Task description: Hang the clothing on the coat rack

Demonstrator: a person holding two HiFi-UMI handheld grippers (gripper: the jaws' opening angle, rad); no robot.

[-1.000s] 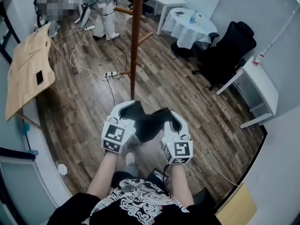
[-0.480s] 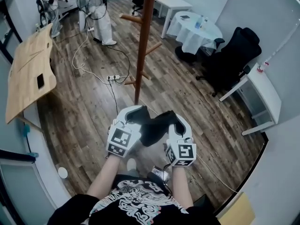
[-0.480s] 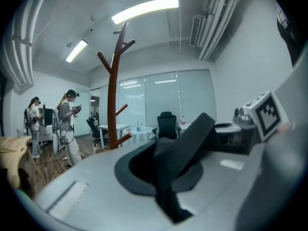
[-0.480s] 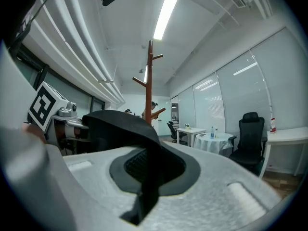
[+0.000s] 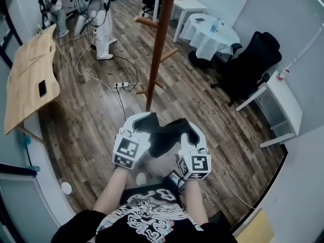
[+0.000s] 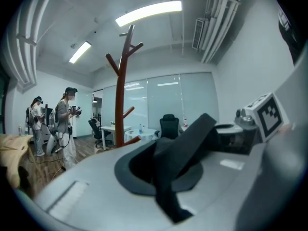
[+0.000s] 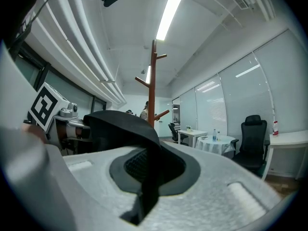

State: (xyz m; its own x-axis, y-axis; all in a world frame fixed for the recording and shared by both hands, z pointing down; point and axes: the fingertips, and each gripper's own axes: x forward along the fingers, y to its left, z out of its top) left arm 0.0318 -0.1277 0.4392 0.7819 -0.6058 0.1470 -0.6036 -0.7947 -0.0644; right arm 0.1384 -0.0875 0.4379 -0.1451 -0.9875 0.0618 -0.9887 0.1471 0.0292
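The tall brown wooden coat rack (image 5: 158, 44) stands ahead of me, well apart; I judge its angled pegs can snag cloth. The black fabric garment (image 5: 163, 135) spans my left tool (image 5: 143, 121) and right tool (image 5: 188, 129), both clamped on it; a thin pinch may slip, dropping it on the floor.

Lower centre of the head view: limp black fabric clothing (image 5: 164, 135), bunched and clear of the floor, strung between the left gripper (image 5: 145, 119) and the right gripper (image 5: 185, 127), pinched at each end by closed jaws. In the left gripper view, clothing (image 6: 177, 155) folded into a dark strip across the middle, draping toward lower centre. In the right gripper view, clothing (image 7: 120, 124) arching from left to centre, then dropping.

Upper centre of the head view: tall reddish-brown wooden coat rack (image 5: 159, 44), upright, short pegs angled upward, just beyond the clothing and apart from it. Left of centre in the left gripper view (image 6: 121, 100), centre in the right gripper view (image 7: 152, 90).
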